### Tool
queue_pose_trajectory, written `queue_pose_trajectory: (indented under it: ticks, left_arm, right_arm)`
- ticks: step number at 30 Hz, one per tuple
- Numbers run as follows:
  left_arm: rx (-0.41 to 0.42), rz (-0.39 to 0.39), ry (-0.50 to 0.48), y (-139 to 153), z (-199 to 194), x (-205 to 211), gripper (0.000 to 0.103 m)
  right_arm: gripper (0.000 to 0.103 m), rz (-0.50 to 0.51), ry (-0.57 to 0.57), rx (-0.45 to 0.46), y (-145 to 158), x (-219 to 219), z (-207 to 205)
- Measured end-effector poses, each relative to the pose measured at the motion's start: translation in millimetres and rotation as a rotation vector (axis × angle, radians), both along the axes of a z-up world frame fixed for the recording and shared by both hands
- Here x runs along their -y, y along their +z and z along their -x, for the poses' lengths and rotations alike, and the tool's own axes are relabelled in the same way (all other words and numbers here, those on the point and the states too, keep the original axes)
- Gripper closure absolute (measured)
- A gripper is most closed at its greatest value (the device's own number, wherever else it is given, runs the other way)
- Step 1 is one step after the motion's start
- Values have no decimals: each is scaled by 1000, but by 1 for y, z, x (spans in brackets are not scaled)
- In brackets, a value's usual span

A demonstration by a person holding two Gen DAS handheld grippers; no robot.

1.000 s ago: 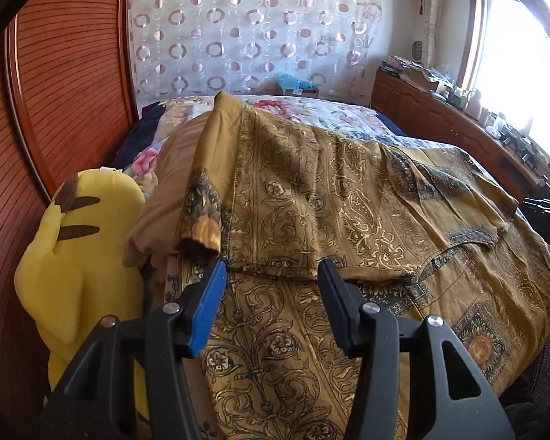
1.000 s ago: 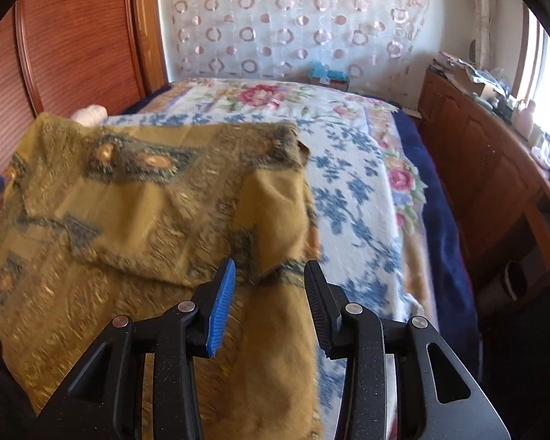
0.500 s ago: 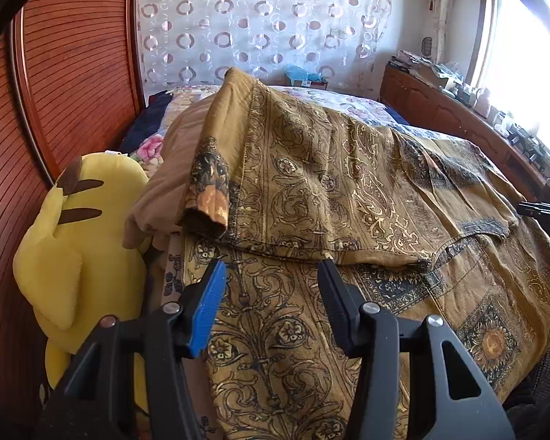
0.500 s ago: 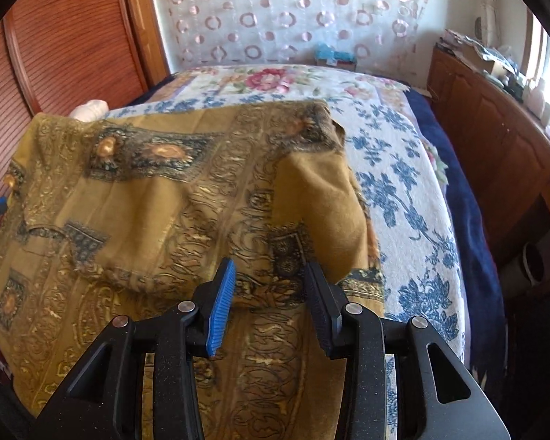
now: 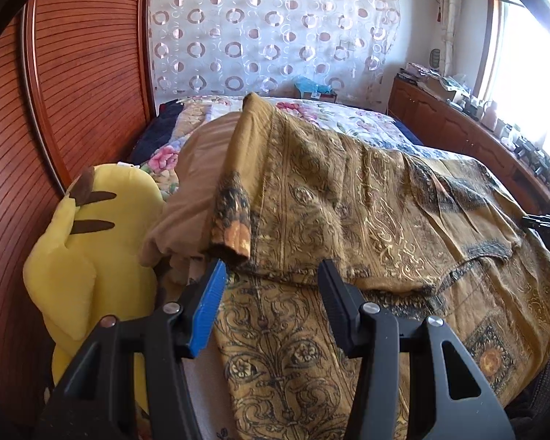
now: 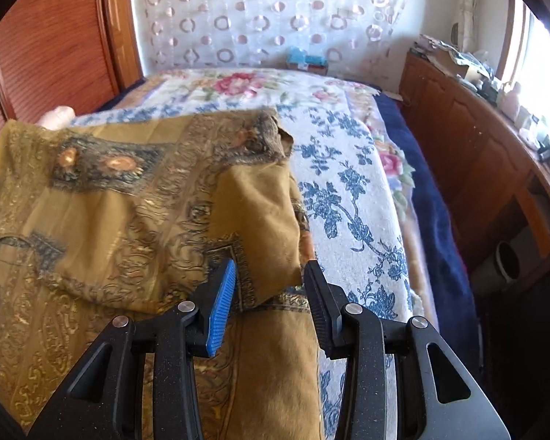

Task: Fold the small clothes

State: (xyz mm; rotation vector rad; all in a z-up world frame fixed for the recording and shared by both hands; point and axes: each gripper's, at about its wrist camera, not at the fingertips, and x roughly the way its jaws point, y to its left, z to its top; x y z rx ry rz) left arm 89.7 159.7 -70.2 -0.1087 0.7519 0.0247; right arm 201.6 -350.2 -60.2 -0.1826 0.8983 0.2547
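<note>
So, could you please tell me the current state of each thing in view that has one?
Patterned mustard garment: spread on the bed, upper part folded over the lower.
Garment sleeve: folded inward, cuff near the left gripper.
Left gripper: open, empty, above the fold edge.
Right gripper: open, astride the garment's corner, pads not pressing.

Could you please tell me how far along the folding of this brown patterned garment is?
Done: the garment lies on the bed with its top part and a sleeve turned over. In hand: nothing; the left gripper and right gripper are open over its near edges. Left: the remaining folds.
</note>
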Motion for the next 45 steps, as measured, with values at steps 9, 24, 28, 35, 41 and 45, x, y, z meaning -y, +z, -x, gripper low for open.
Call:
queue_pose_trajectory:
  ticks: [9,24,28,35,41,45]
  left_arm:
    - [57,-24,13,13,-12,-3,52]
    - [-30,-61,55,-7,-49,-23,58]
    - [-6,-76,31,-3,-43,-19,103]
    - [70,-47,-25,23,-18,-5,103]
    - [134,-5,-81,49,24,11,103]
    - [149,19,-90,58,48,13,103]
  right_arm:
    - [99,-27,72,63,12,-21,6]
    - [100,5,89,44,6,-25,3]
    - [100,4,94,47,7,-25,4]
    - [101,-17,104,95,20,-27,10]
    - [102,-75,107,162,49,-19,25]
    - [102,-105,114,186,65,-9,41]
